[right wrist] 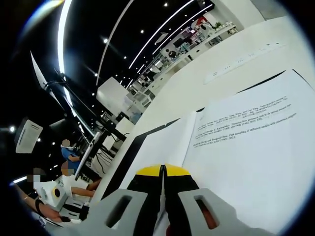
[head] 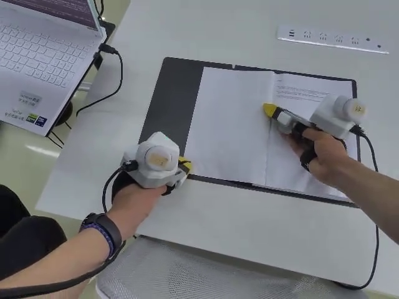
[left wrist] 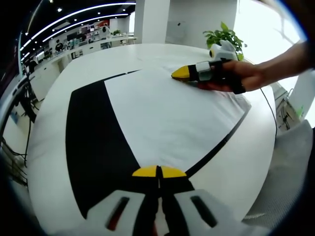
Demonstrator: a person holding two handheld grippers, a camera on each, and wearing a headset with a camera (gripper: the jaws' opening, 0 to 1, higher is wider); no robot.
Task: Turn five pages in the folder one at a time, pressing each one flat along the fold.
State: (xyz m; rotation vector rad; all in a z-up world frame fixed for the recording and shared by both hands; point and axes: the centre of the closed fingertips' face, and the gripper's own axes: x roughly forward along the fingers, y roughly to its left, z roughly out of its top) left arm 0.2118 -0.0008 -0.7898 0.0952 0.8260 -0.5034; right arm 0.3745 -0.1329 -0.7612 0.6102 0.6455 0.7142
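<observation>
A black folder [head: 171,93] lies open on the white table, a blank white page [head: 227,124] on its left and a printed page [head: 312,99] on its right. My right gripper [head: 269,111] is shut, its yellow tips resting on the fold between the pages [right wrist: 189,135]. My left gripper [head: 185,166] is shut with nothing in it, at the folder's near edge by the black cover [left wrist: 93,152]. In the left gripper view the right gripper [left wrist: 179,73] lies across the blank page [left wrist: 167,113].
An open white laptop [head: 37,56] sits at the far left with a black cable [head: 115,75] running toward the folder. A white power strip [head: 333,38] lies at the far right. A grey chair seat [head: 187,274] is below the table's near edge.
</observation>
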